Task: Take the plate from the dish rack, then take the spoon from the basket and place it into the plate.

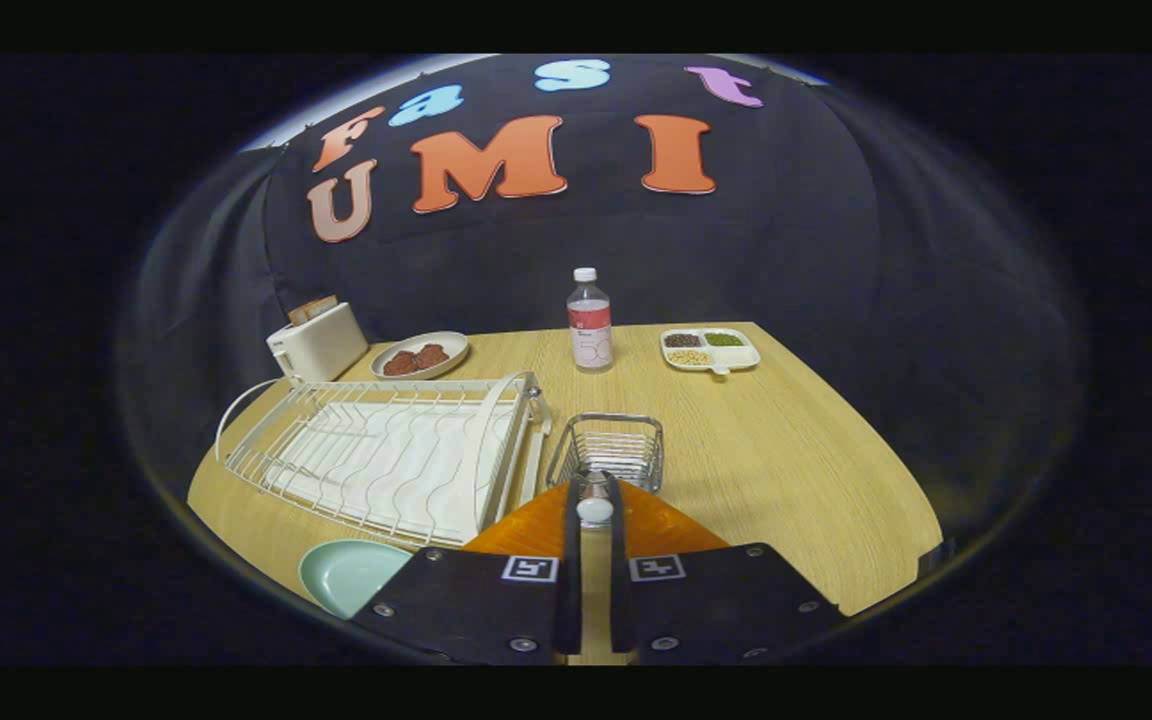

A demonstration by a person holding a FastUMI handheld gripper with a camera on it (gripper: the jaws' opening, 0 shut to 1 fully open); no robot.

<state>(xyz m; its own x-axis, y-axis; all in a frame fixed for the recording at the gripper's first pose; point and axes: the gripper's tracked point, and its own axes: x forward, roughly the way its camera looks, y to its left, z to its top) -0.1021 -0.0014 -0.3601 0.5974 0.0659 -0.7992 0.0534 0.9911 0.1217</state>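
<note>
With the plate [348, 574] already on the counter [786, 470] at lower left, the claw [594, 500] grips the spoon [594, 509] just short of the basket [608, 450]; placing it remains.

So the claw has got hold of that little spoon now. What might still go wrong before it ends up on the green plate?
1. The gripper pinches the spoon only at its thin handle, just this side of the wire basket; it might slip or twist.
2. The green plate sits by the table edge; a hard drop might nudge it off.
3. Swinging across, the spoon may clip the dish rack.
</note>
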